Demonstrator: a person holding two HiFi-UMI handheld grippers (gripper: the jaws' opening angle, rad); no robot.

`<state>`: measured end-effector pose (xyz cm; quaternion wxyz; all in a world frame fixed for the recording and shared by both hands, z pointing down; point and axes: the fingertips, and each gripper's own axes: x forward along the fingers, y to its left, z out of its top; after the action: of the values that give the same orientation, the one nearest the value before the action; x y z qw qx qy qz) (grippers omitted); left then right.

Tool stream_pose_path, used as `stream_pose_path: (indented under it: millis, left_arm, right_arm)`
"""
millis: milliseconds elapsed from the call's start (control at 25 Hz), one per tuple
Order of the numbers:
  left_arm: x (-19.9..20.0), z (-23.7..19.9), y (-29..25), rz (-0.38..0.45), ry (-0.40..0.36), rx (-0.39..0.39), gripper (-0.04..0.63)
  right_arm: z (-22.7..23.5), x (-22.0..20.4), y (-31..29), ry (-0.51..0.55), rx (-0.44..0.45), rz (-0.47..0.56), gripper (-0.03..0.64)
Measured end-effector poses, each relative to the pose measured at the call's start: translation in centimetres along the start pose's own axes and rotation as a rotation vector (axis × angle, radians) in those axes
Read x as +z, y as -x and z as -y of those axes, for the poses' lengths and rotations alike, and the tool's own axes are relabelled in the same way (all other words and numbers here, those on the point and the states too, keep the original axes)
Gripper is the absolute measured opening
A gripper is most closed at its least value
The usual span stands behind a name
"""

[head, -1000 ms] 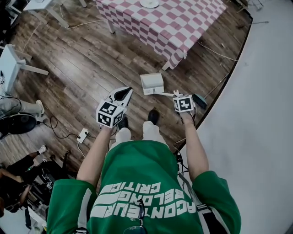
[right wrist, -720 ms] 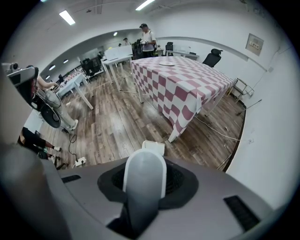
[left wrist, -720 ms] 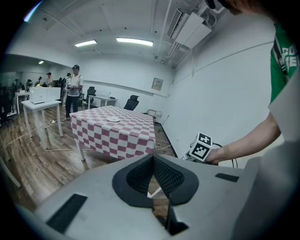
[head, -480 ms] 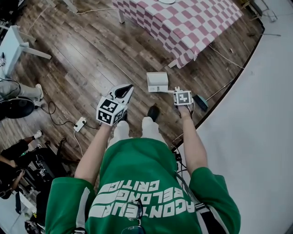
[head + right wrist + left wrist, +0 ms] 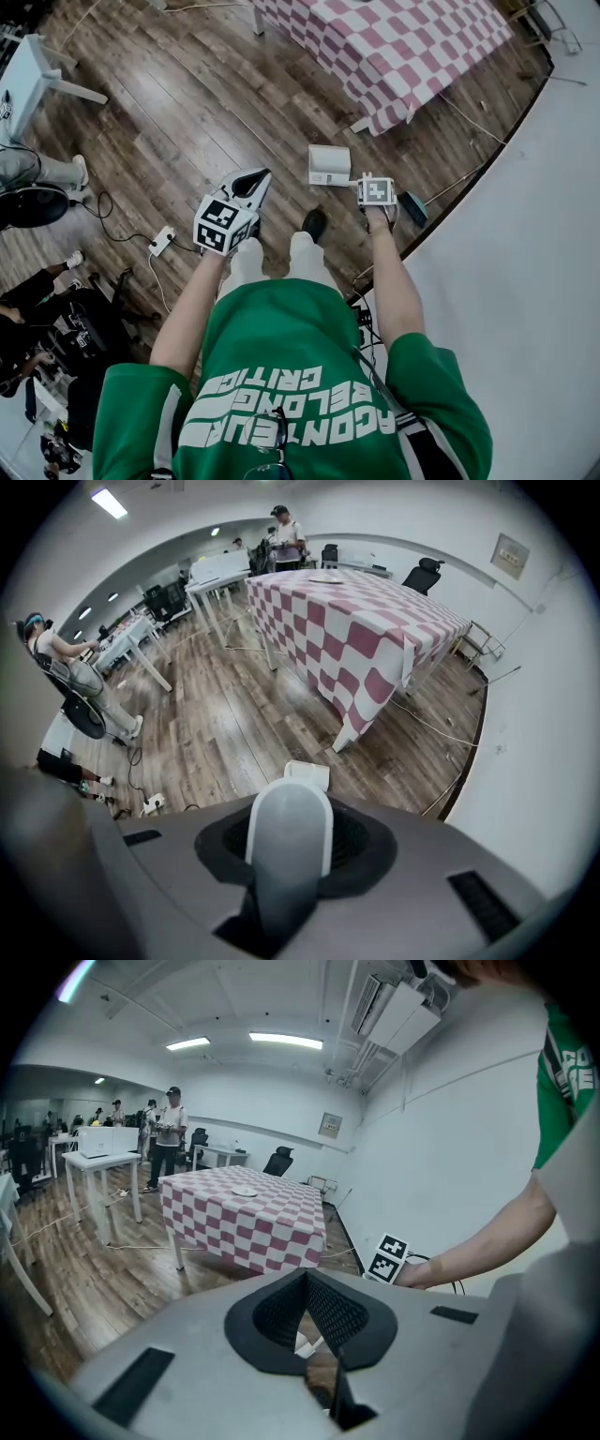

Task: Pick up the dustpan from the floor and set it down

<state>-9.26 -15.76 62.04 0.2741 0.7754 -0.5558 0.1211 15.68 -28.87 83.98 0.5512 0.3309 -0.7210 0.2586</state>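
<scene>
1. Near the person's shoe point(image 5: 314, 223), beside the checked cloth point(image 5: 403, 47), the right tongs point(image 5: 367, 180) have sunk toward the wooden floor point(image 5: 187, 122) over the last second, carrying the dustpan point(image 5: 328, 166) down with them
2. Judgement: set-down is under way; whether the pan touches the boards yet cannot be told
3. Right tongs: partly closed, clamped on the dustpan's pale handle point(image 5: 289, 841)
4. Left tongs point(image 5: 304, 1279): tips together, nothing between them, held off to the left

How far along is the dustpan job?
Pickup looks done: the right gripper is clamped on the dustpan by its white handle. In hand: holding it low over the wood floor; whether the pan touches down I can't tell. Left: rest it and let go. The left gripper is empty.
</scene>
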Motion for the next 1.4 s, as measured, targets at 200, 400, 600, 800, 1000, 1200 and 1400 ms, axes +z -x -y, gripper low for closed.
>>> stream_pose_path:
  millis: [200,400,600,800,1000,1200,1400]
  left_arm:
    - [-0.2,-0.3,-0.1,-0.004,0.008,0.008,0.002]
    - [-0.7,-0.3,-0.1,-0.008,0.016,0.011,0.002]
    - [-0.7,-0.4,0.3,-0.002,0.018,0.017,0.002]
    - [-0.6,-0.5,0.3,0.002,0.017,0.021,0.002]
    - [-0.4,-0.7,0.9,0.012,0.014,0.022,0.002]
    - [0.4,-1.1,1.3,0.034,0.003,0.027,0.002]
    - [1.6,-1.0,1.8,0.068,0.003,0.024,0.002]
  right_arm:
    - [0.6,-0.3,-0.2,-0.006,-0.039,-0.039,0.109]
    - [1.0,0.0,-0.2,0.010,-0.066,-0.040,0.109]
    - [0.9,-0.4,-0.4,-0.008,-0.043,-0.041,0.110]
    - [0.8,-0.3,0.0,-0.035,-0.018,-0.018,0.139]
    - [0.5,-0.6,1.4,-0.058,0.011,0.008,0.153]
    - [0.5,0.4,4.0,-0.059,0.011,0.082,0.155]
    - [0.8,1.1,7.9,-0.055,-0.023,0.164,0.154]
